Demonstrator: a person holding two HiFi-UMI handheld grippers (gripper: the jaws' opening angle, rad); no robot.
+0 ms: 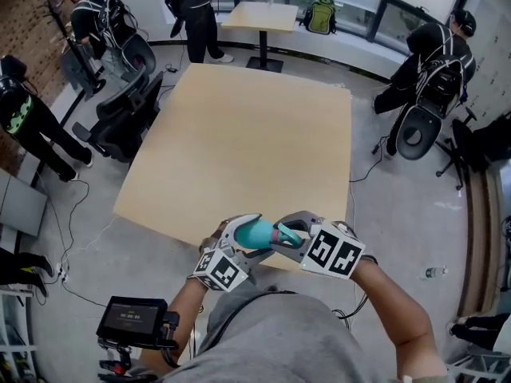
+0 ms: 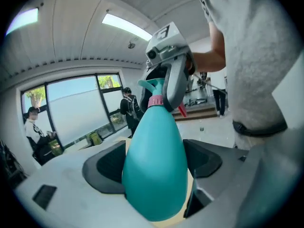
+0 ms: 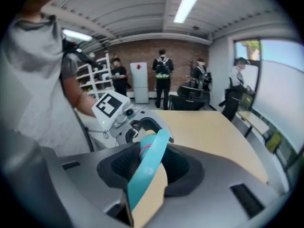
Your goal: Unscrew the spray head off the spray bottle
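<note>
The left gripper [image 1: 242,236] clamps the teal bottle [image 2: 154,170] around its body, jaws wide, and holds it in the air over the near edge of the table [image 1: 239,134]. The right gripper [image 1: 287,234], jaws narrower, grips the head [image 3: 149,158] at the bottle's other end.

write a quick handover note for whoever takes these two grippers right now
Left gripper: shut on the body of the spray bottle, held in the air above the near edge of the table.
Right gripper: shut on the spray head.
Done: both grips are set.
Left: the head looks still attached, with the pink collar seated at the neck. Twist it off.
</note>
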